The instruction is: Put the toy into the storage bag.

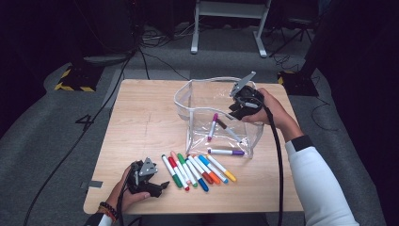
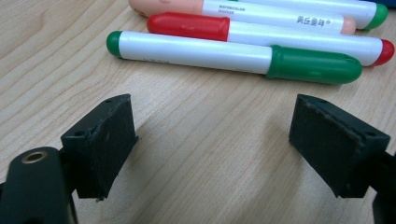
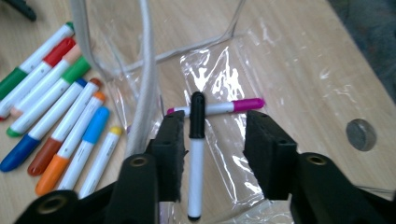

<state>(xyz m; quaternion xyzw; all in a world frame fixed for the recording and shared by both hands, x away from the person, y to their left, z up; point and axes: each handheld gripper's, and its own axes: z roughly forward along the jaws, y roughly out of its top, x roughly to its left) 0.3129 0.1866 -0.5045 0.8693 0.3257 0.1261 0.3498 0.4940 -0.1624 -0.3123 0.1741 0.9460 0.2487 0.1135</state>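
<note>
**Black marker lies between parted jaws inside the clear pouch**

The right gripper (image 1: 242, 107) reaches down into the open top of the clear plastic pouch (image 1: 188, 96) standing on the wooden table (image 1: 141, 127). In the right gripper view its jaws stand apart, and the black marker (image 3: 196, 149) lies between them on the pouch floor; it sits close against the left pad, well clear of the other, so it is released rather than pinched. The marker's black cap crosses over a magenta marker (image 3: 233, 106) lying crosswise beneath it. A purple marker (image 1: 227, 152) rests along the pouch's near wall.

The left gripper (image 1: 157, 186) rests at the table's near edge, its jaws spread wide with only bare wood between them. Just ahead of its pads (image 2: 105, 140) lies a green marker (image 2: 233, 57), then a red marker (image 2: 261, 37) beside it. These belong to a row of coloured markers (image 1: 197, 169) set out side by side on the table, just in front of the pouch
</note>
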